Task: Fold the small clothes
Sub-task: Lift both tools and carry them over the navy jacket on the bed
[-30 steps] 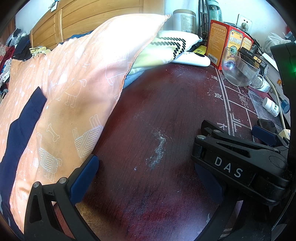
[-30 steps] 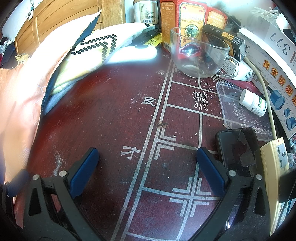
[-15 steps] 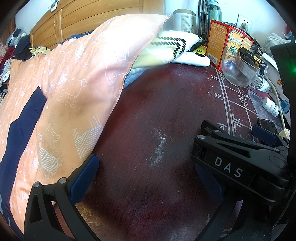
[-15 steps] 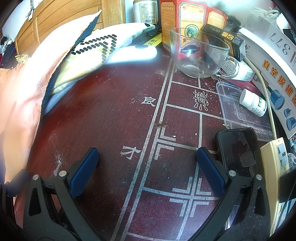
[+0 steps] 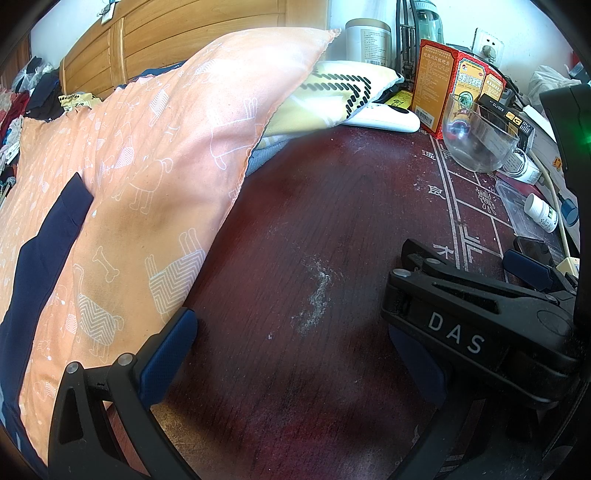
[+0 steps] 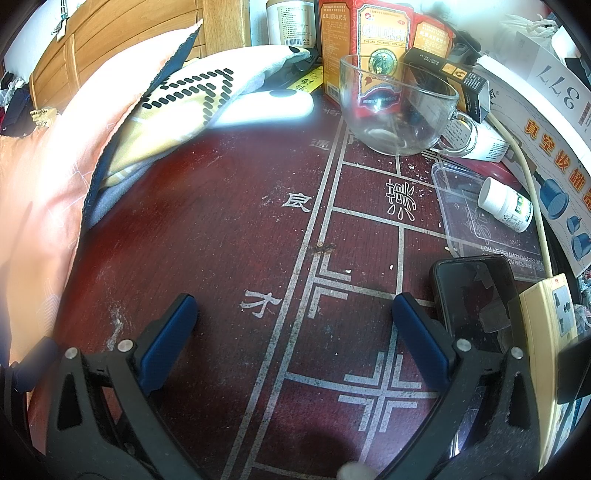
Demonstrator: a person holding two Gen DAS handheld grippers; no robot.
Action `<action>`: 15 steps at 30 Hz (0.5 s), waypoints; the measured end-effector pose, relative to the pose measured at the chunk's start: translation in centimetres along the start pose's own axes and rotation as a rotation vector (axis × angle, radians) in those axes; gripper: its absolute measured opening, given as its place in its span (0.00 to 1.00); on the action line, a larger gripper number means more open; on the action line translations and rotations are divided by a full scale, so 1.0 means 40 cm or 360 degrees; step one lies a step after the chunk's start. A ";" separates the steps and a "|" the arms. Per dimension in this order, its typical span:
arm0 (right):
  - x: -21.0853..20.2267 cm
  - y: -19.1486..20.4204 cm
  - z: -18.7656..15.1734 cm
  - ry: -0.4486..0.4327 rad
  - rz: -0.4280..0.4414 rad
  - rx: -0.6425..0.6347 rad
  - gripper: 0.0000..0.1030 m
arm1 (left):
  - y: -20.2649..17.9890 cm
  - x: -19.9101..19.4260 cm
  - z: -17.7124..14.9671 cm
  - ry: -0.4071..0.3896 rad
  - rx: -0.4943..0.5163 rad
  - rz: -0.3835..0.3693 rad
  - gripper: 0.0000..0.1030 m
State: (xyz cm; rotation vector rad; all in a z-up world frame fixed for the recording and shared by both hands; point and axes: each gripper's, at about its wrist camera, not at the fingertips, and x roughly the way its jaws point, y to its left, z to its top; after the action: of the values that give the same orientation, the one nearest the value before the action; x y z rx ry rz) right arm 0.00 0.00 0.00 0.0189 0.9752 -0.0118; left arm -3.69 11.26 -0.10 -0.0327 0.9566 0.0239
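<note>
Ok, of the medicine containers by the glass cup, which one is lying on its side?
The small white bottle, tipped over in the clear tray right of the cup. The red boxes and the tall canister behind stand upright.

Low side-by-side views, shared tabletop (image 5: 332,229)

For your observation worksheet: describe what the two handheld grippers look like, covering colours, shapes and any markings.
Both grippers are black plastic, each with two angled fingers, triangular cut-outs and silver rivets. Dark blue pads line the fingertips. The left gripper sees the right gripper from the side: white letters "DAS" on one finger, and a green light on its black body. No cables or sleeves show.
</note>
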 end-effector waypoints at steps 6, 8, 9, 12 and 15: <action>0.000 0.000 0.001 0.0000 0.0000 -0.0002 1.00 | -0.002 0.000 0.002 -0.0001 0.0003 0.0006 1.00; 0.003 0.001 0.005 -0.0001 0.0010 -0.0021 1.00 | 0.001 0.001 0.005 0.0000 0.0002 -0.0002 1.00; 0.005 0.001 0.007 -0.0001 0.0019 -0.0033 1.00 | 0.004 0.002 0.006 0.0000 0.0003 -0.0009 1.00; 0.013 -0.013 0.013 0.0000 0.0061 -0.0084 1.00 | 0.008 0.005 0.012 0.0023 0.0033 -0.0034 1.00; 0.009 -0.002 0.013 -0.0005 0.0093 -0.0107 1.00 | 0.010 -0.010 0.001 0.0066 0.0126 -0.0129 1.00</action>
State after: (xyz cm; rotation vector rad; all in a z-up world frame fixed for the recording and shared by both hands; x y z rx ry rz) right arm 0.63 -0.08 -0.02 -0.0141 0.9712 0.0746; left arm -3.92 11.68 0.24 0.0011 0.9962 -0.0900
